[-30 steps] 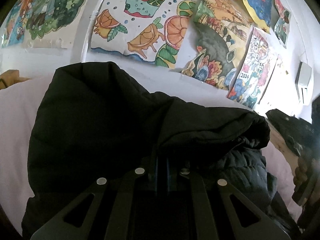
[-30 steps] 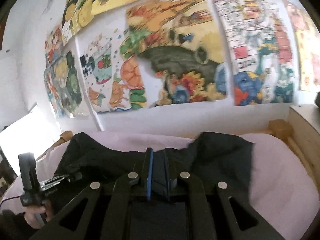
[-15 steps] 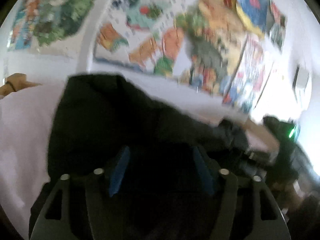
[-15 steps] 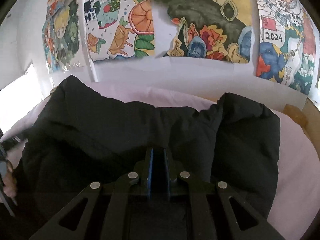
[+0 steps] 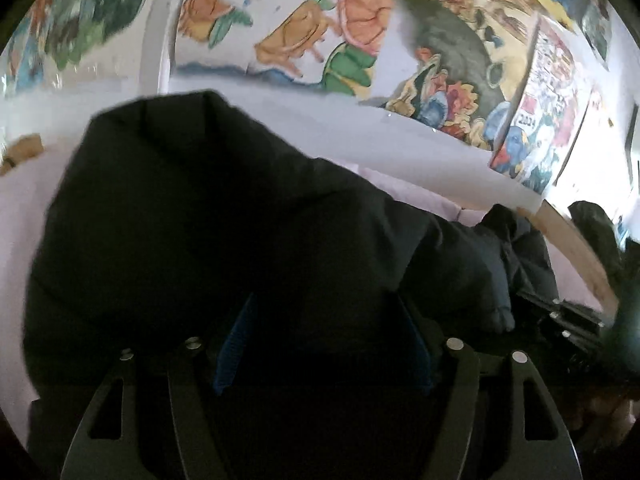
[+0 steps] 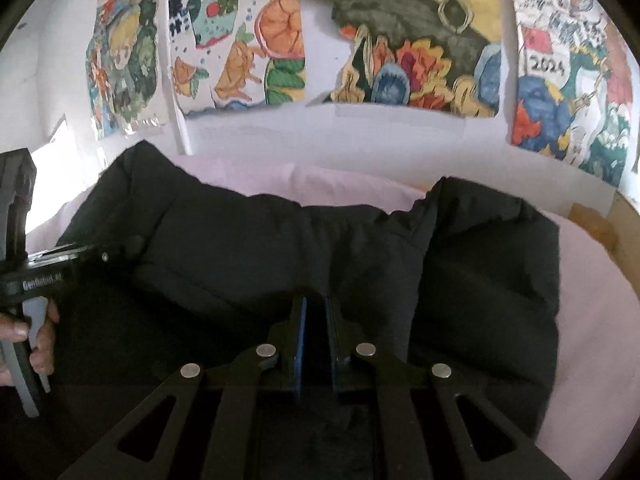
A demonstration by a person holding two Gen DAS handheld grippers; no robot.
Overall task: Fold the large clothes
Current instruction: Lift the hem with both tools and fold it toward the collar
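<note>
A pale pink bed sheet covers the mattress, exposed at 3 o'clock and 12 o'clock of centre in the right wrist view. A wooden bed frame edge shows at 3 o'clock. On the white wall behind, colourful painted posters hang side by side: an orange-fruit poster at 11 o'clock, a dark flowered poster at 12 o'clock, a "2024" poster at 2 o'clock.

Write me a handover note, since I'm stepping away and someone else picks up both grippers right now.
Left gripper: fingers opening, apart over the black jacket, pressing on nothing.
Right gripper: shut on the jacket's near edge.
The jacket lies bunched on the pink bed sheet, below the wall drawings.
Done: one layer seems folded over.
Left: probably release the right edge, flatten, then fold further into a compact stack.
</note>
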